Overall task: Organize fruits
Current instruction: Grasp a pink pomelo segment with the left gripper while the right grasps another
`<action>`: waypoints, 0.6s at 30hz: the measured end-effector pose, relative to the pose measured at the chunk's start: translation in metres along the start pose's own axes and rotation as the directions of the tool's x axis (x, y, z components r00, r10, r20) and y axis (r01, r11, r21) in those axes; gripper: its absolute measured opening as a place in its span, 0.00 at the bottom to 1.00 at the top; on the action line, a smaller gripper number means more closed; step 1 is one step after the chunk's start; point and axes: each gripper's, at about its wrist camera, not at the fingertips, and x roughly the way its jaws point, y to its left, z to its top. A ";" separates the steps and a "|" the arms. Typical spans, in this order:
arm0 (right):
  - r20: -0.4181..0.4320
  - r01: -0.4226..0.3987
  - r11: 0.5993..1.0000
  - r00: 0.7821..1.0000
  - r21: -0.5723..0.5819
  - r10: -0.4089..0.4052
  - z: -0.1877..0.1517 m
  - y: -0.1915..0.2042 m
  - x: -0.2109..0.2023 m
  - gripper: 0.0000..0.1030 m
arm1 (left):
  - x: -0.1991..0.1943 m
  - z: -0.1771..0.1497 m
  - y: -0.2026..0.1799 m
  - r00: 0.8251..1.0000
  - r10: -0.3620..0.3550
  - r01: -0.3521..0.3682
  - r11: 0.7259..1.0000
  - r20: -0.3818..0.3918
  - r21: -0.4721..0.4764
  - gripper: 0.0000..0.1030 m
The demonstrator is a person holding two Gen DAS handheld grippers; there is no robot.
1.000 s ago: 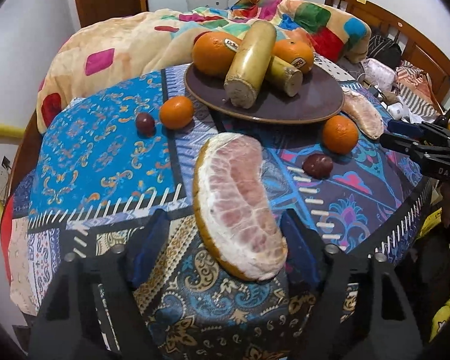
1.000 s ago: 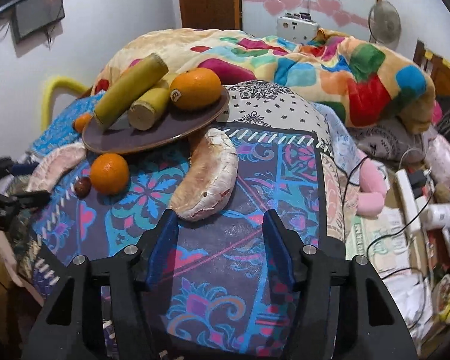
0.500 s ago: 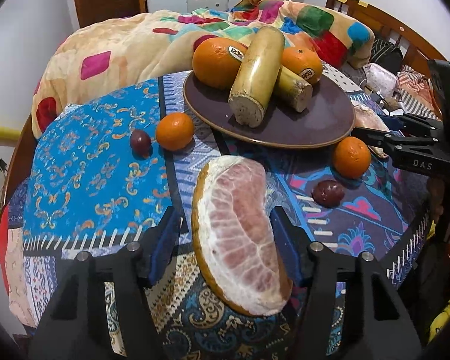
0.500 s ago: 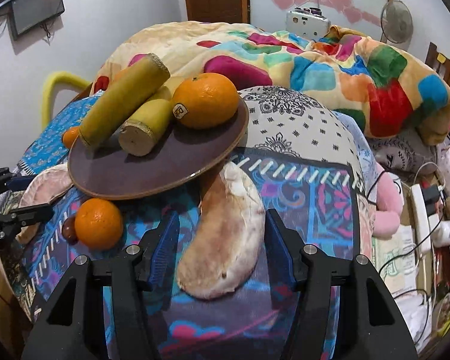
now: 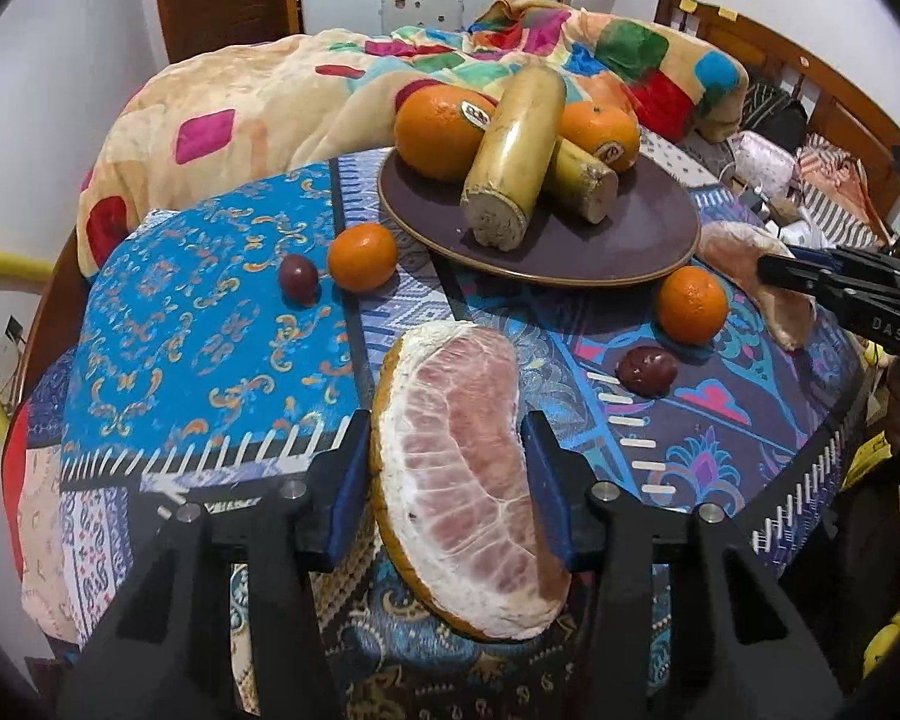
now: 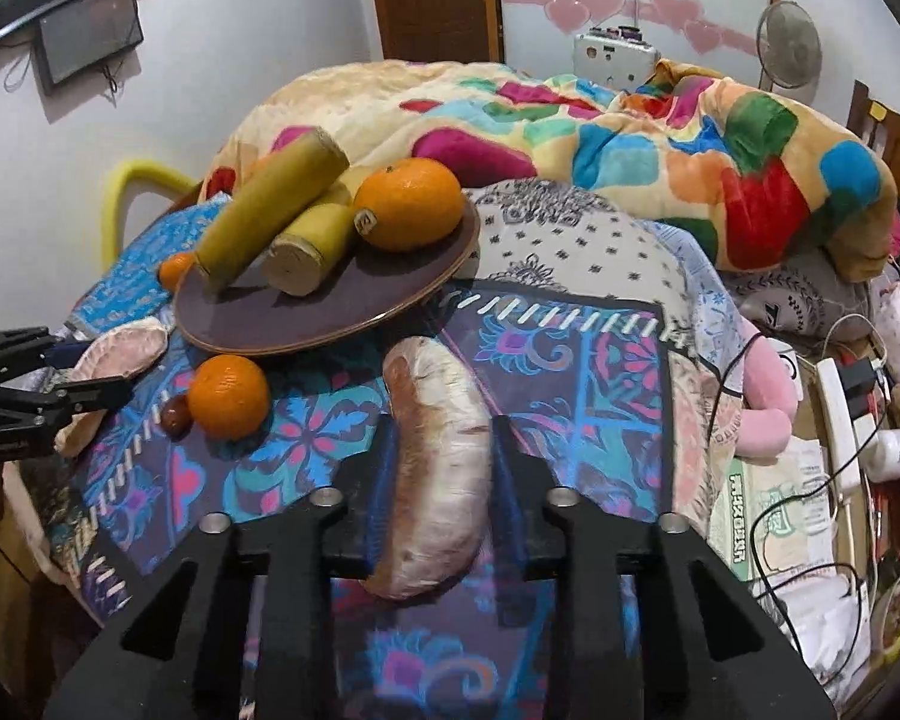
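The left tool [image 5: 447,483] has its blue pads against a peeled pomelo wedge [image 5: 462,480] at the near edge of the tabletop [image 5: 210,330]. The right tool [image 6: 441,480] brackets another wedge [image 6: 441,468] (contact unclear). Soft, juicy flesh; grip mid-length, gently.

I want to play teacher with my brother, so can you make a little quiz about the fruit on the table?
1. True or false: the plate holds three oranges.
2. What lies between the left gripper's fingers? A) a plum B) a pomelo wedge C) a cane piece
3. How many small oranges lie on the cloth, off the plate?

Key: 1 false; 2 B; 3 two.
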 end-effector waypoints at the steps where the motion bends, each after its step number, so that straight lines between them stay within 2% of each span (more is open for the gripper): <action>1: 0.003 -0.005 1.000 1.000 0.004 0.005 0.002 -0.001 -0.002 0.21 | -0.003 0.000 0.001 1.000 -0.004 0.004 1.000 0.008 -0.009 0.47; 11: 0.052 0.021 0.999 0.998 -0.036 -0.019 -0.001 0.009 -0.024 0.19 | -0.039 0.010 -0.007 0.994 -0.015 0.016 1.000 0.108 -0.005 0.47; 18: 0.154 -0.012 1.000 0.988 -0.013 0.014 0.020 0.012 -0.046 0.19 | -0.048 0.034 -0.013 0.984 -0.044 0.046 0.999 0.172 -0.011 0.47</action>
